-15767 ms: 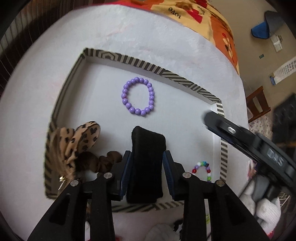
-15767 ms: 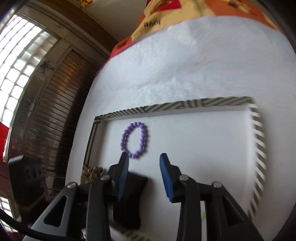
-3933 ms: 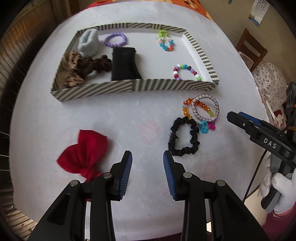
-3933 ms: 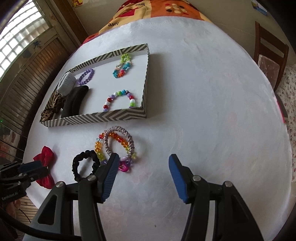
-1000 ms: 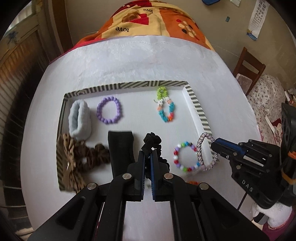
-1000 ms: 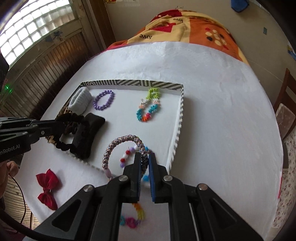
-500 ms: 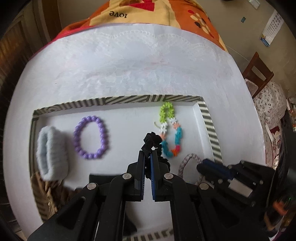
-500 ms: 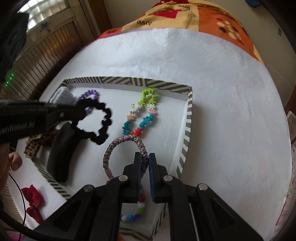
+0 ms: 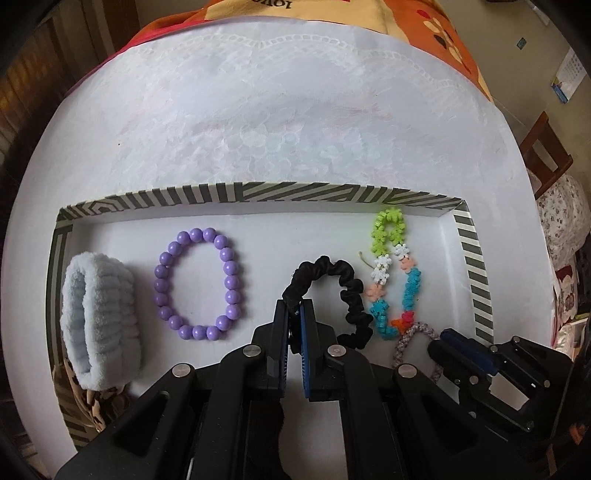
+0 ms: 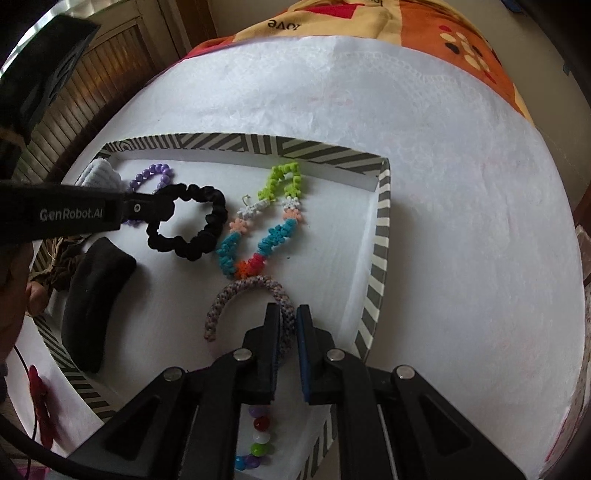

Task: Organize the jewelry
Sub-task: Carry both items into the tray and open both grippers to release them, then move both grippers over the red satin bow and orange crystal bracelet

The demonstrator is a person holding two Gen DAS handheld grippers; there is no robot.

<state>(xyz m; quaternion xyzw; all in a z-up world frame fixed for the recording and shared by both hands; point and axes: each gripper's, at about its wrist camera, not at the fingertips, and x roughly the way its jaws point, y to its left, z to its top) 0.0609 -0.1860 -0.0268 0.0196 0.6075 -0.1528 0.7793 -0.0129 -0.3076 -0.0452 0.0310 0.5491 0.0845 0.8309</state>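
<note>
Left wrist view: left gripper [image 9: 294, 314], jaws pinched on a black scrunchie [image 9: 332, 291], holds it over the striped tray [image 9: 258, 193], btwn purple beads [image 9: 197, 284] & a multicolor bracelet [image 9: 393, 280]. Right wrist view: right gripper [image 10: 287, 325], jaws clamped on a braided bracelet [image 10: 243, 295], holds it w/in the tray, just beside the multicolor one's red end.

Black scrunchie [image 9: 332, 291] and braided bracelet [image 10: 245, 295] pinched over striped tray [image 9: 474, 266].

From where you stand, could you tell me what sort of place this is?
Probably a lived-in home room: a table under white cloth and a colourful print cover, a wooden chair beside it, and a wall calendar.
</note>
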